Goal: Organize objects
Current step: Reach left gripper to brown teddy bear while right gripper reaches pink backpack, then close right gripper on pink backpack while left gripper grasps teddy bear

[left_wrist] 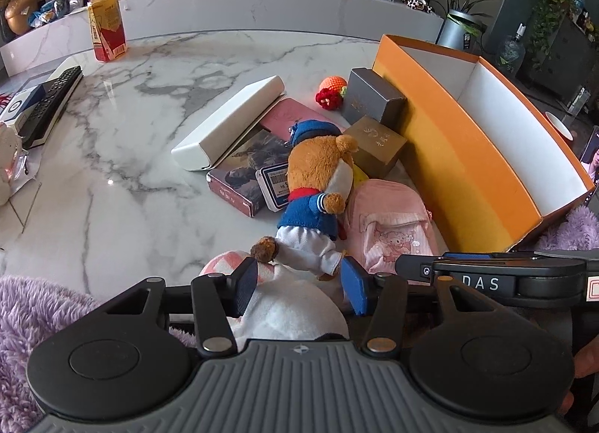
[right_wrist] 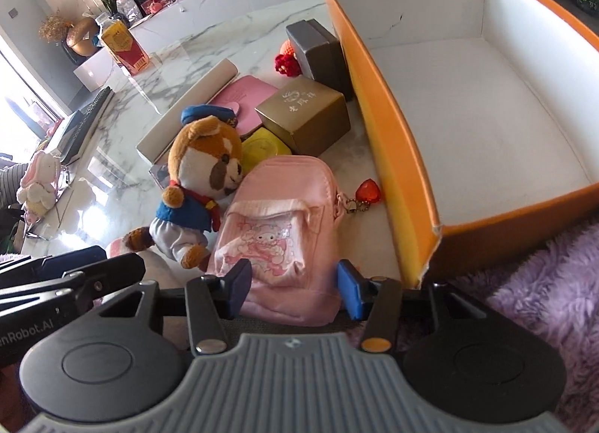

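Marble tabletop, wide bare stretch on the L side; clutter bunched toward the R against the orange box. Box open-topped, white inside, nothing in it in R wrist view; its near corner looks split/creased, purple fuzzy fabric just beside it. Left gripper jaws wide, nothing between the pads; bear plush's legs lie just ahead of the fingertips, a white-and-pink plush under/behind the jaws. Right gripper jaws wide, straddling the lower end of the pink pouch, pads beside its edges, contact cannot be told. Pouch lies flat, red heart charm on its chain sits in the narrow gap btw pouch and box wall. Bear in blue jacket + cap lies on its side, touching the pouch's L edge. Behind: gold box and grey box both close against the orange wall; pink flat case, yellow item partly hidden, long white case lying diagonal, book under it, small price-tag display, crochet strawberry. Far L edge: drink bottle upright, remote near the tabletop rim.
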